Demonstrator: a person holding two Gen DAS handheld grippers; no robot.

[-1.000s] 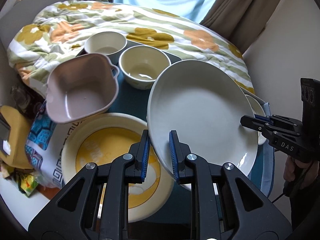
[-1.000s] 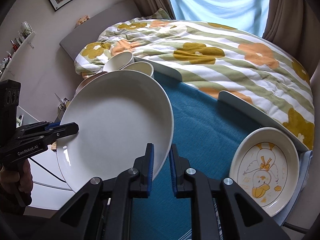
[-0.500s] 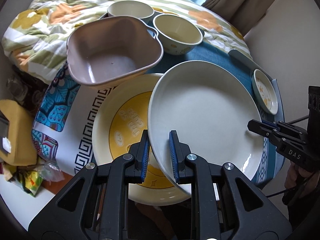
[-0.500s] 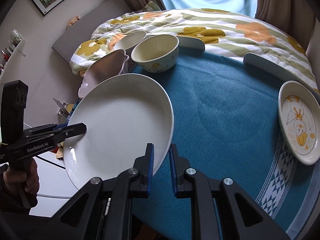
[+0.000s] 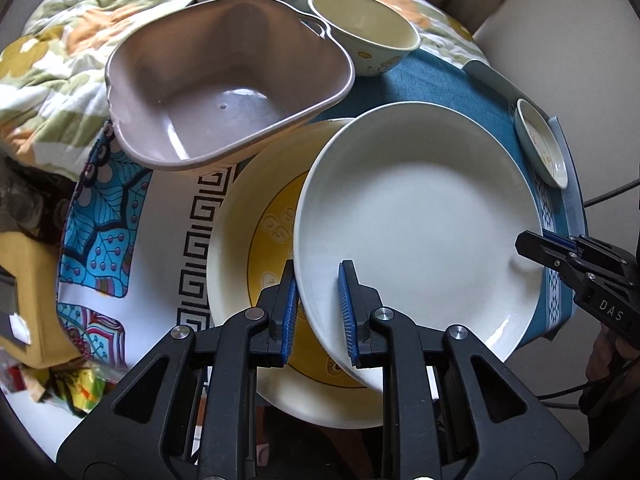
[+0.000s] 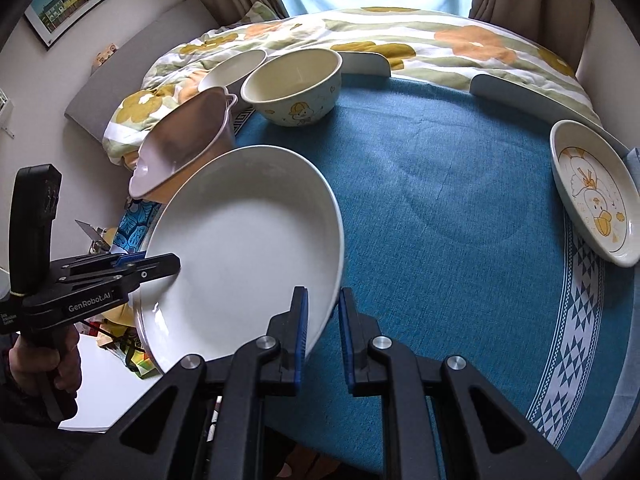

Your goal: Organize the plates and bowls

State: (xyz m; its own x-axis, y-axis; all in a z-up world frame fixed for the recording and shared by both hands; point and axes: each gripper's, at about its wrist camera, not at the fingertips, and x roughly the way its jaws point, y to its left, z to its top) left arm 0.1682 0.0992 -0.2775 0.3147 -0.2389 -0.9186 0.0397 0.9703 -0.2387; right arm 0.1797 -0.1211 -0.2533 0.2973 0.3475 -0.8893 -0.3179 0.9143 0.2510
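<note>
A large white plate (image 5: 416, 216) is held in the air by both grippers. My left gripper (image 5: 318, 312) is shut on its near rim; my right gripper (image 6: 323, 320) is shut on the opposite rim of the plate (image 6: 244, 240). The plate hangs tilted over a cream plate with a yellow centre (image 5: 248, 248). A pink square bowl (image 5: 224, 92) sits behind that plate. A cream bowl with a cartoon print (image 6: 294, 84) and a second pale bowl (image 6: 234, 68) stand further back. A small duck-print plate (image 6: 592, 196) lies at the right table edge.
The table has a blue cloth (image 6: 460, 200) and a patterned mat (image 5: 120, 216) on the left. A floral duvet (image 6: 400, 40) lies on the bed behind. Yellow clutter (image 5: 24, 280) sits off the left side.
Both grippers have carried the white plate leftward and lower, from over the blue cloth to over the yellow-centred plate. The bowls now appear further back in the left wrist view.
</note>
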